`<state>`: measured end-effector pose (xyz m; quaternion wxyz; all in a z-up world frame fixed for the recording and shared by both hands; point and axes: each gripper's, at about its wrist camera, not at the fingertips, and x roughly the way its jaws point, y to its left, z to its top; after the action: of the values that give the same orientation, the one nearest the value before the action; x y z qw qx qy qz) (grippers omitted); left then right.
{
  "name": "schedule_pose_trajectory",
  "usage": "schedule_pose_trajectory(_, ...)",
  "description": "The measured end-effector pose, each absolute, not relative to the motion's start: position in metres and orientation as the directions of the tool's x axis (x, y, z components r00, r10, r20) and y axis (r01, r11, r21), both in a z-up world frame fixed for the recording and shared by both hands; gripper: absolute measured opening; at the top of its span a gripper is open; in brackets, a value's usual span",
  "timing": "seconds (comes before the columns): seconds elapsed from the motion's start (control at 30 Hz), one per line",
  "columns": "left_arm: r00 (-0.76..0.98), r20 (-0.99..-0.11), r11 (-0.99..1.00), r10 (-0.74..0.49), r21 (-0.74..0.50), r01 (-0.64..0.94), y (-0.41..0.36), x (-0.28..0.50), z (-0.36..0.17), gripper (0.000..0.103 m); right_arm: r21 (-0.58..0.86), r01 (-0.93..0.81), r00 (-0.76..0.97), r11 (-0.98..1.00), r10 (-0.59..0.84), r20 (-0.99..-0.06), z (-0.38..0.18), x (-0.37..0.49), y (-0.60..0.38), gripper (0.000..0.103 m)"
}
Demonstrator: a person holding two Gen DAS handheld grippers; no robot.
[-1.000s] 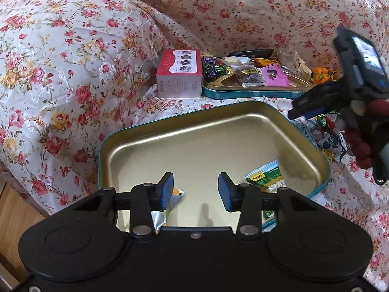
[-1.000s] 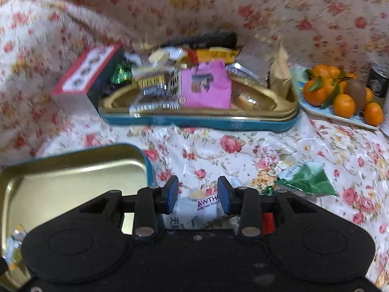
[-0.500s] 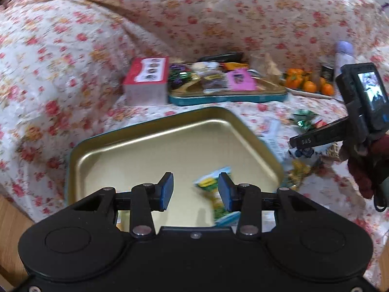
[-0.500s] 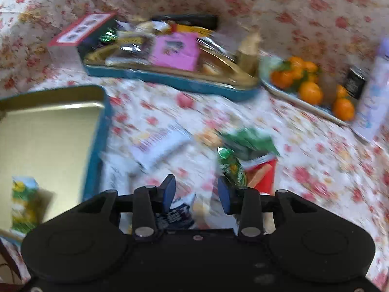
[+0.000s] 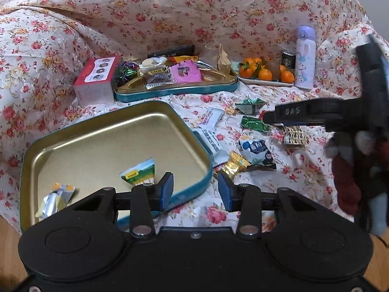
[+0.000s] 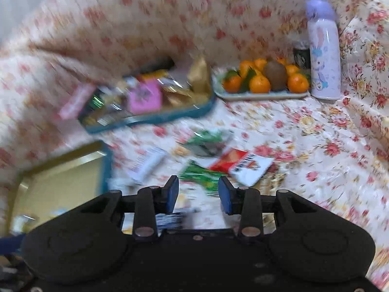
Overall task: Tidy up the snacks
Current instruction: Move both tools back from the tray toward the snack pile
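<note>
I have both tools empty at this moment; the left tool stands with its jaws apart and nothing between them, hanging over the near right corner of the open gold tray, and the right tool has its jaws parted a little narrower, also holding nothing.

The tray has two snacks in it so far, a green and yellow packet and a silver and orange packet; the rest lie loose on the flowered cloth to the right of the tray, so I judge the sorting barely begun.

What the next pick turns on, as I read it: the green wrapper lies just ahead of the right tool's tips, almost centred between them, its long axis running from upper left to lower right across the gap; the right view is blurred, so I cannot tell its exact edges. A red and white packet lies just beyond it to the right.

From the left tool, the gold wrapper beside the tray's rim is nearest, with a blue and white packet next to it; the right hand looks closer to the green one.
</note>
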<state>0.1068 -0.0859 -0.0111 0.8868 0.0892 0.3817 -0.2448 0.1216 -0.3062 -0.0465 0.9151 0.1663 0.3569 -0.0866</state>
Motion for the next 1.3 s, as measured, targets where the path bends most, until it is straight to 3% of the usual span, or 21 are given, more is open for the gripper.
schedule_pose_trajectory(0.17,0.604,-0.719,0.877,-0.344,-0.017,0.479,-0.083,0.098,-0.012,0.05,0.368,0.232,0.757,0.901,0.07,-0.65,-0.05,0.101,-0.283,0.033)
schedule_pose_trajectory(0.43,0.651,-0.695,0.892,-0.306,0.03,0.451,-0.071,0.084,-0.009,0.05,0.415,0.237,0.716,0.878,0.132,-0.686,-0.073,0.099,-0.256,0.03)
schedule_pose_trajectory(0.67,0.634,-0.702,0.89,-0.324,0.001,0.456,-0.07,0.084,-0.012,0.05,0.406,0.25,0.677,0.879,0.141,-0.722,-0.083,0.108,-0.245,0.03)
schedule_pose_trajectory(1.0,0.591,-0.727,0.892,-0.349,-0.065,0.447,-0.064,0.091,-0.016,0.05,0.175,0.331,0.653,0.927,-0.091,-0.752,-0.088,0.132,-0.237,0.028)
schedule_pose_trajectory(1.17,0.571,-0.737,0.89,-0.362,-0.09,0.447,-0.065,0.097,-0.019,0.05,0.148,0.39,0.649,0.909,-0.157,-0.744,-0.087,0.129,-0.251,0.028)
schedule_pose_trajectory(1.3,0.562,-0.742,0.89,-0.365,-0.101,0.444,-0.067,0.1,-0.021,0.05,0.192,0.358,0.683,0.914,-0.116,-0.721,-0.081,0.126,-0.25,0.029)
